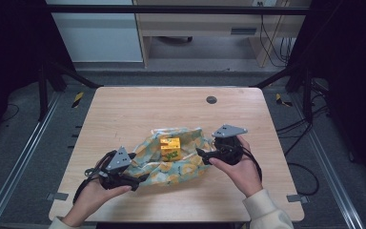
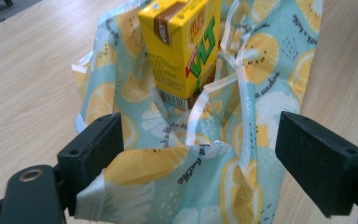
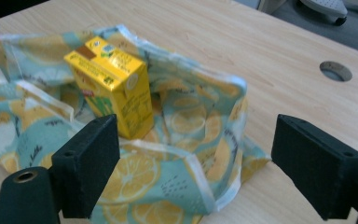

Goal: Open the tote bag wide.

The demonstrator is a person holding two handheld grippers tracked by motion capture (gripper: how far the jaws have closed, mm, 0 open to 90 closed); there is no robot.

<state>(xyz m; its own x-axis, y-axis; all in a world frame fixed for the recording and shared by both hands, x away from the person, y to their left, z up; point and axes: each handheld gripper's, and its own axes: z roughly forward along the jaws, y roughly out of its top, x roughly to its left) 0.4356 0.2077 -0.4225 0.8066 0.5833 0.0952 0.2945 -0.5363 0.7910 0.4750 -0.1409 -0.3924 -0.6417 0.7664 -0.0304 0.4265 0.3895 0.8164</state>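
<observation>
Right, the carton (image 1: 170, 148) stands upright in the middle of the lemon-print cloth (image 1: 183, 169), which lies rumpled around it on the table (image 1: 124, 109). Left gripper (image 1: 134, 182) sits at the cloth's near-left edge, jaws spread with fabric between them, nothing pinched. Right gripper (image 1: 201, 153) hovers at the right edge, jaws spread too. Wrapping looks barely begun, I'd say: the carton's placed, every fold is still to come.

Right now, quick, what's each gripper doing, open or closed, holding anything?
Left gripper: open, jaws either side of the lemon-print cloth, not clamped.
Right gripper: open, holding nothing, at the cloth's edge near the yellow drink carton.
</observation>
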